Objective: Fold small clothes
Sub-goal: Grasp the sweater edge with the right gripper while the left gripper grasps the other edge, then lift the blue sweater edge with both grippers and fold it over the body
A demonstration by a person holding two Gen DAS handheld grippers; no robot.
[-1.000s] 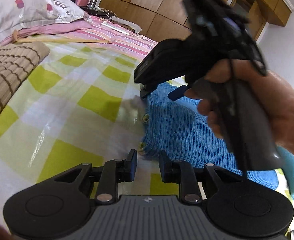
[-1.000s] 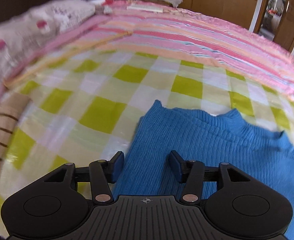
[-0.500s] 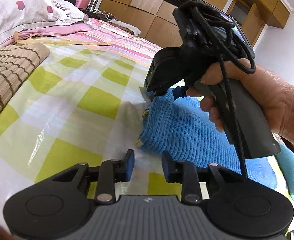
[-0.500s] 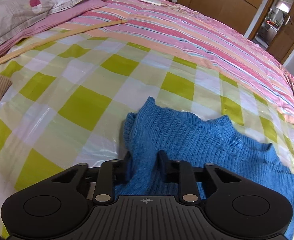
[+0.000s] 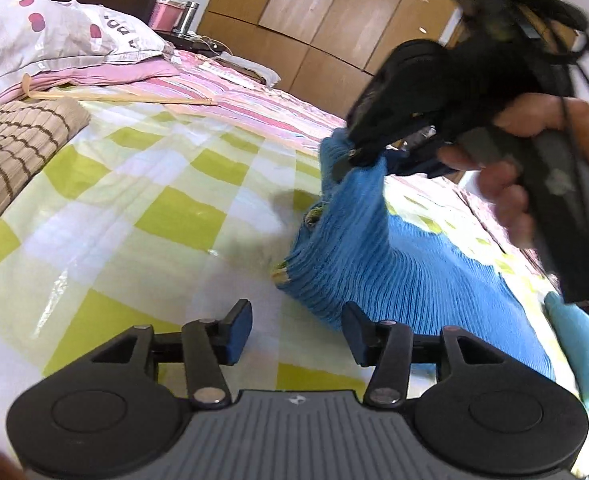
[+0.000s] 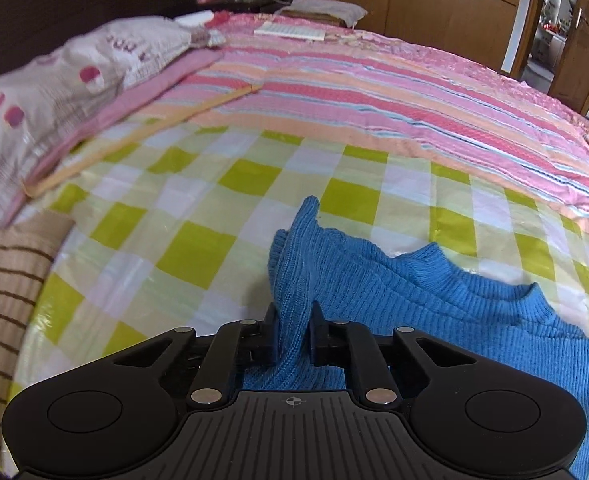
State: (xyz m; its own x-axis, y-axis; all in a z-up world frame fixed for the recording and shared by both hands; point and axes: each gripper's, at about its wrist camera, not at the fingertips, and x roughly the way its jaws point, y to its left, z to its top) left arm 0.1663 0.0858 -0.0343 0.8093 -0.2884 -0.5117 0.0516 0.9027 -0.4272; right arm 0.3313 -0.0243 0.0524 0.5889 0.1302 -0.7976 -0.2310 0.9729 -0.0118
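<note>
Here, a blue rib-knit sweater (image 6: 434,292) is being pinched at one edge by the right gripper (image 6: 293,334), whose two dark fingers are nearly closed, with a bunched fold of ribbed wool squeezed between them. In the left wrist view, the same sweater (image 5: 394,264) is being held up off the bed into a soft peak by that right gripper (image 5: 368,156), which is gripped in a bare hand (image 5: 534,160). The rest of the garment is lying spread on a glossy plastic sheet (image 6: 198,248) checked in lime green and white, toward the near right of the bed. The left gripper (image 5: 296,332) is being held low at the sweater's near hem, its padded fingers spread wide with nothing between them; the right finger is just beside the knit. A pink striped quilt (image 6: 394,96) is lying across the far side of the bed. A spotted white pillow (image 5: 54,48) and a brown striped woven cloth (image 5: 10,140) are lying at the left.
</note>
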